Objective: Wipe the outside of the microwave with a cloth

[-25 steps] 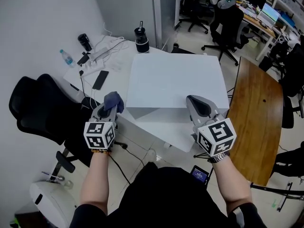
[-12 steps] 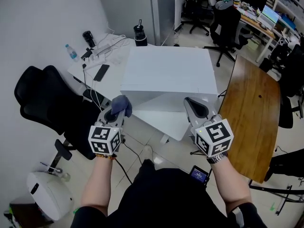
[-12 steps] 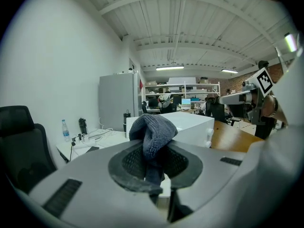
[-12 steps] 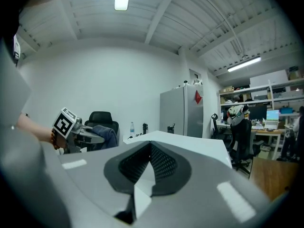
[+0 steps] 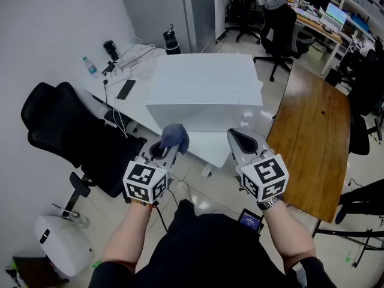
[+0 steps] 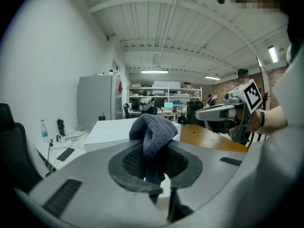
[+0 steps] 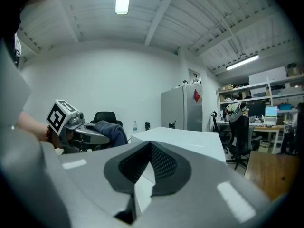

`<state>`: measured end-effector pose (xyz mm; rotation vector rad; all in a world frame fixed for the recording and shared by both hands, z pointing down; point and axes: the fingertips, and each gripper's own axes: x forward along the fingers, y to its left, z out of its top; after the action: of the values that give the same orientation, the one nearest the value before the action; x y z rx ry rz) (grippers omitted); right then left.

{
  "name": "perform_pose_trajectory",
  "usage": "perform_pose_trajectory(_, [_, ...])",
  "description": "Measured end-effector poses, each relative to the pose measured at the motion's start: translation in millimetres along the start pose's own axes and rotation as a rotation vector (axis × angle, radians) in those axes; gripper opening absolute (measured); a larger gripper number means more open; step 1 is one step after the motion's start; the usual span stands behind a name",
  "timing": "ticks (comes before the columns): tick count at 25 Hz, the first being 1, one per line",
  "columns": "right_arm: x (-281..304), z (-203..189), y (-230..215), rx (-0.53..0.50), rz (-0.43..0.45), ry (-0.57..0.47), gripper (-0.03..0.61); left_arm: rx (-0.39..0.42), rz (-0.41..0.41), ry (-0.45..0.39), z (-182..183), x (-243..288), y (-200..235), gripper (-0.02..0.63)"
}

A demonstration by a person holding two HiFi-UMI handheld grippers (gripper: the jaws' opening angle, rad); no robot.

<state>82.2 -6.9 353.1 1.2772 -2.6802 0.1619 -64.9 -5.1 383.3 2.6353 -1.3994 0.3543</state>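
Observation:
The microwave looks like a plain white box on a white table; it also shows in the left gripper view and in the right gripper view. A blue-grey cloth is bunched between the jaws of my left gripper, which is shut on it, just short of the box's near left corner. In the left gripper view the cloth bulges above the pads. My right gripper is shut with nothing in it, in front of the box's near right side and apart from it.
A wooden table stands at the right and a black office chair at the left. On the white desk lie a phone, cables and a bottle. A black tumbler stands behind the box.
Both grippers have drawn back from the box and shifted right along its near side. The left one moved farther, still carrying the cloth. The right gripper stayed shut.

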Motion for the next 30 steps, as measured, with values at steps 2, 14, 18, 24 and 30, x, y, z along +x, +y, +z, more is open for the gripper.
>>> perform_pose_trajectory(2, [-7.7,-2.5,1.1,0.003,-0.005,-0.002,0.002,0.005,-0.032,-0.006,4.5,1.4,-17.3,0.057])
perform_pose_trajectory(14, [-31.2,-11.3,11.3,-0.001,-0.004,0.001,0.0,0.038,-0.153,-0.027,24.5,7.7,-78.7,0.057])
perform_pose_trajectory(18, [-34.5,-14.3,12.8,-0.004,-0.007,0.005,0.0,0.047,-0.182,-0.035,26.7,11.4,-91.7,0.057])
perform_pose_trajectory(24, [-36.3,-16.9,16.1,-0.012,-0.011,0.012,0.0,0.052,-0.208,-0.039,27.9,14.3,-101.7,0.057])
perform_pose_trajectory(30, [-39.2,-16.6,17.4,-0.017,-0.018,0.01,0.0,0.054,-0.219,-0.043,28.0,13.5,-106.8,0.057])
